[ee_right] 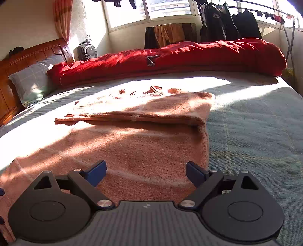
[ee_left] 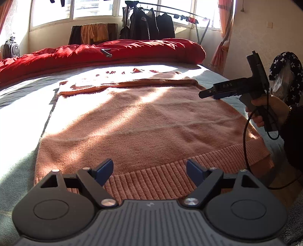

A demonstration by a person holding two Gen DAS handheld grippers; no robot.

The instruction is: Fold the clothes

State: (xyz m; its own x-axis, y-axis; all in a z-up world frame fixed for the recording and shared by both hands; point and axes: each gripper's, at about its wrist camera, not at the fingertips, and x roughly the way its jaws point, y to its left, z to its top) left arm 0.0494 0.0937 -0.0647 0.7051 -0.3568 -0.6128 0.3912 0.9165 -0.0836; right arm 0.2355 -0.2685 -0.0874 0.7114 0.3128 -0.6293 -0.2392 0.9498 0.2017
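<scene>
We find the pink sweater [ee_left: 144, 121] flat on the bed [ee_right: 255, 123], sleeves folded; left gripper [ee_left: 149, 173] and right gripper [ee_right: 145, 173] both gape, holding nothing.

You are in a home bedroom: a bed [ee_right: 255, 121] with a wooden headboard [ee_right: 28, 56], a pillow [ee_right: 32, 81] and a rolled red duvet [ee_right: 189, 58]; beyond it sunlit windows [ee_right: 166, 9], curtains [ee_right: 62, 17] and a rack of hanging jackets [ee_right: 227, 22].
</scene>
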